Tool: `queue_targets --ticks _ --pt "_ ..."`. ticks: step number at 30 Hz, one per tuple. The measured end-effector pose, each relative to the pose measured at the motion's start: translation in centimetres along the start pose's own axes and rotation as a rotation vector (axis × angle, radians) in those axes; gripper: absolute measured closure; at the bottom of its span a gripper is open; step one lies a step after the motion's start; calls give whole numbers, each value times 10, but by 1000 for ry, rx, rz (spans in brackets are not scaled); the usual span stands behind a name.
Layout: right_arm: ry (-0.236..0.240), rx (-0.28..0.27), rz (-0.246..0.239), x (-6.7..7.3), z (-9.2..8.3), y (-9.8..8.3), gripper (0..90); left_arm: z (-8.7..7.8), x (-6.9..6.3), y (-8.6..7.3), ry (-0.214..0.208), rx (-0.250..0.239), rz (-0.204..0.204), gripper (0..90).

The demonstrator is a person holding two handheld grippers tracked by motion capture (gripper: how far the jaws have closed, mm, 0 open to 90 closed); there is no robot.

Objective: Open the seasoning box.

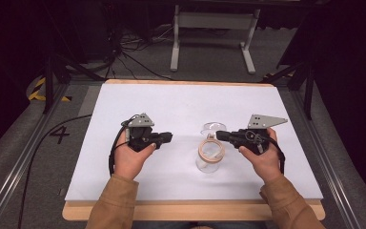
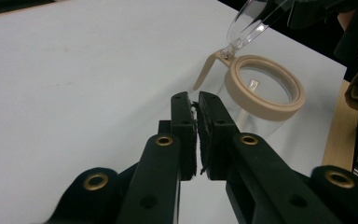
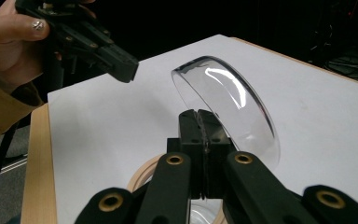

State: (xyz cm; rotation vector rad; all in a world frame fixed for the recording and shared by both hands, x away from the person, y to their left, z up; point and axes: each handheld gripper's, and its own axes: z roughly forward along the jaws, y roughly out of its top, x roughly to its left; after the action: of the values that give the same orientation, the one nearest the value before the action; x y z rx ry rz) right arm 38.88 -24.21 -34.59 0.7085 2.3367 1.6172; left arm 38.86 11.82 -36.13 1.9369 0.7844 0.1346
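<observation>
On the white table, the closed right gripper (image 1: 223, 135) touches the jar's (image 1: 208, 160) raised clear lid (image 1: 212, 127); the near-closed, empty left gripper (image 1: 167, 137) hovers well left.

Left hand (image 1: 132, 153) wrapped round the left gripper (image 1: 167, 137), jaws level and pointing right, all but shut with a thin slit between the pads and nothing in it. Right hand (image 1: 261, 155) gripping the right gripper (image 1: 220, 135), jaws pressed flat together and pointing left toward the other one. Both forearms in tan sleeves (image 1: 116, 204) coming in from the near edge, the two grippers facing each other, well apart.
</observation>
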Motion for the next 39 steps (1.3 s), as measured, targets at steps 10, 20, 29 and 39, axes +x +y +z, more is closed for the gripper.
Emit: queue_targets --ticks 10,20,29,39 --pt "-3 -20 33 -18 4 3 900 -18 5 -14 44 11 -35 851" --pt "-22 -4 44 -22 7 4 900 -21 6 -17 49 4 -43 849" --pt "22 -14 0 -14 -7 12 848 -16 2 -11 -18 78 21 733" --pt "-38 4 -54 -24 -47 14 678 -21 8 -11 -2 114 18 654"
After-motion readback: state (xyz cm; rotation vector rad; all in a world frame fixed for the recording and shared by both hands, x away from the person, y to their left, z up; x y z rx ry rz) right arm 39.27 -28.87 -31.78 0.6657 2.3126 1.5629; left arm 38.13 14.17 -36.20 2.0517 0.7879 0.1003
